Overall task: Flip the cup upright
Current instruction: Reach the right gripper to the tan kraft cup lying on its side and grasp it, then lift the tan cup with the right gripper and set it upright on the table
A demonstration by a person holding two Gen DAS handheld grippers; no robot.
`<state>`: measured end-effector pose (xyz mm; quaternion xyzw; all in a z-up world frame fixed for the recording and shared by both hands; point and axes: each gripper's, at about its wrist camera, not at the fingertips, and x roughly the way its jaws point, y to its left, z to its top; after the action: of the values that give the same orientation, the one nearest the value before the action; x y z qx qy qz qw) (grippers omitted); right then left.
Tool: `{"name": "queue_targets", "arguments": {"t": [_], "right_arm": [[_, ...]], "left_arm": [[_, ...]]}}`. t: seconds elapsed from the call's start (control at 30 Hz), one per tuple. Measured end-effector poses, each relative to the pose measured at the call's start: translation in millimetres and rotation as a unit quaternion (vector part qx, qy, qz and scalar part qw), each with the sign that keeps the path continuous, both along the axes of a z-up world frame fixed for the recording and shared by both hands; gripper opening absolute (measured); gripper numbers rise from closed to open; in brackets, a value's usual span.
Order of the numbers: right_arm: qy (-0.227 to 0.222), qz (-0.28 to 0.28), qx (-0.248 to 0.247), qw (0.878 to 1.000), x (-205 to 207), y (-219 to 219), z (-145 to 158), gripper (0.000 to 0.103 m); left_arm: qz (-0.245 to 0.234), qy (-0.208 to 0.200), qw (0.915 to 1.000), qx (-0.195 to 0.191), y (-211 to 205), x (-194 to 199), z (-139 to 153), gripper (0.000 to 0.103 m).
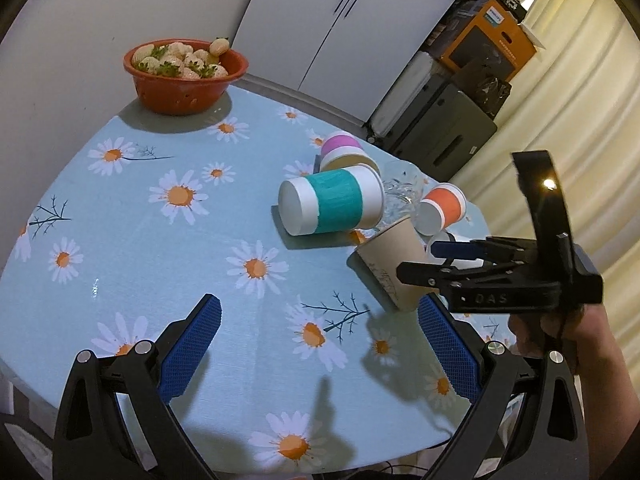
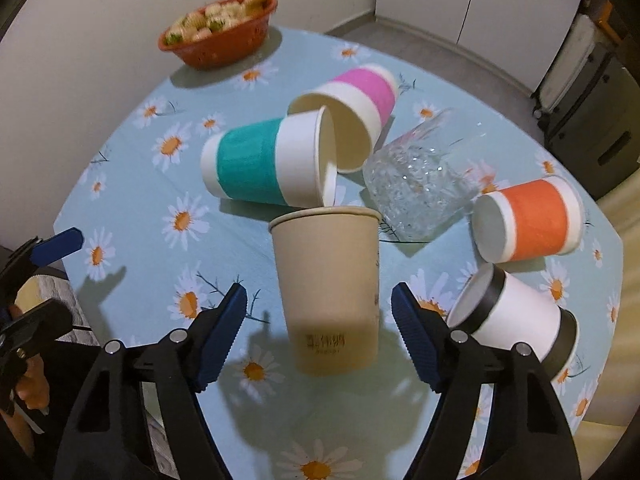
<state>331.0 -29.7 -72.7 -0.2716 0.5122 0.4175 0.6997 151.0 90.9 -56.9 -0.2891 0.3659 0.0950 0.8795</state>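
Observation:
A plain beige paper cup (image 2: 328, 288) stands upright on the daisy tablecloth, slightly tilted, between the fingers of my right gripper (image 2: 318, 312). The gripper is open and its pads do not touch the cup. The cup also shows in the left wrist view (image 1: 394, 260), with the right gripper (image 1: 432, 260) around it. My left gripper (image 1: 320, 328) is open and empty over the near cloth. A teal-banded cup (image 2: 268, 160), a pink-banded cup (image 2: 352, 108), an orange-banded cup (image 2: 528, 220), a black-trimmed white cup (image 2: 516, 316) and a clear glass (image 2: 420, 184) lie on their sides.
A red colander of pale strawberries (image 1: 184, 76) stands at the table's far edge by the wall. The round table's edge (image 1: 452, 432) is near on the right. Boxes and a suitcase (image 1: 448, 128) stand on the floor beyond.

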Motion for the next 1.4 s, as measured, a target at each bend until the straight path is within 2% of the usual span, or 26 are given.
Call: {"name": "queue_targets", "arguments": {"t": [0.2, 0.23, 0.27, 0.37, 0.6, 0.77, 0.93, 1.03, 1.2, 1.4], "right_arm": [[0.045, 0.004, -0.046, 0.998, 17, 18, -22, 0.073], [0.052, 0.004, -0.051, 0.997, 18, 20, -25, 0.07], [0.052, 0.003, -0.056, 0.997, 19, 20, -27, 0.062], [0.064, -0.002, -0.057, 0.996, 20, 20, -28, 0.06], [0.093, -0.029, -0.034, 0.995, 16, -2, -11, 0.06], [0.121, -0.074, 0.01, 0.99, 2, -31, 10, 0.06], [0.148, -0.142, 0.056, 0.977, -17, -67, 23, 0.06], [0.15, -0.164, 0.073, 0.972, -26, -84, 25, 0.06], [0.171, -0.207, 0.098, 0.958, -39, -105, 15, 0.06], [0.194, -0.265, 0.13, 0.936, -54, -123, -2, 0.06]], "left_arm": [[0.006, 0.008, 0.9999, -0.01, 6, -3, -3, 0.096], [0.005, 0.007, 0.9999, -0.012, 6, -3, -3, 0.096], [0.005, 0.006, 0.9999, -0.014, 5, -4, -2, 0.096], [0.0, 0.003, 0.9999, -0.015, 4, -4, -1, 0.096], [-0.008, -0.003, 0.9997, -0.021, 2, -8, 2, 0.096], [-0.011, -0.001, 0.9996, -0.024, 0, -13, 2, 0.096], [-0.015, 0.001, 0.9996, -0.024, -3, -17, 2, 0.096], [-0.022, 0.003, 0.9995, -0.021, -8, -19, 2, 0.096], [-0.026, 0.011, 0.9995, -0.013, -13, -20, 0, 0.096], [-0.031, 0.025, 0.9992, -0.007, -17, -20, -5, 0.096]]}}
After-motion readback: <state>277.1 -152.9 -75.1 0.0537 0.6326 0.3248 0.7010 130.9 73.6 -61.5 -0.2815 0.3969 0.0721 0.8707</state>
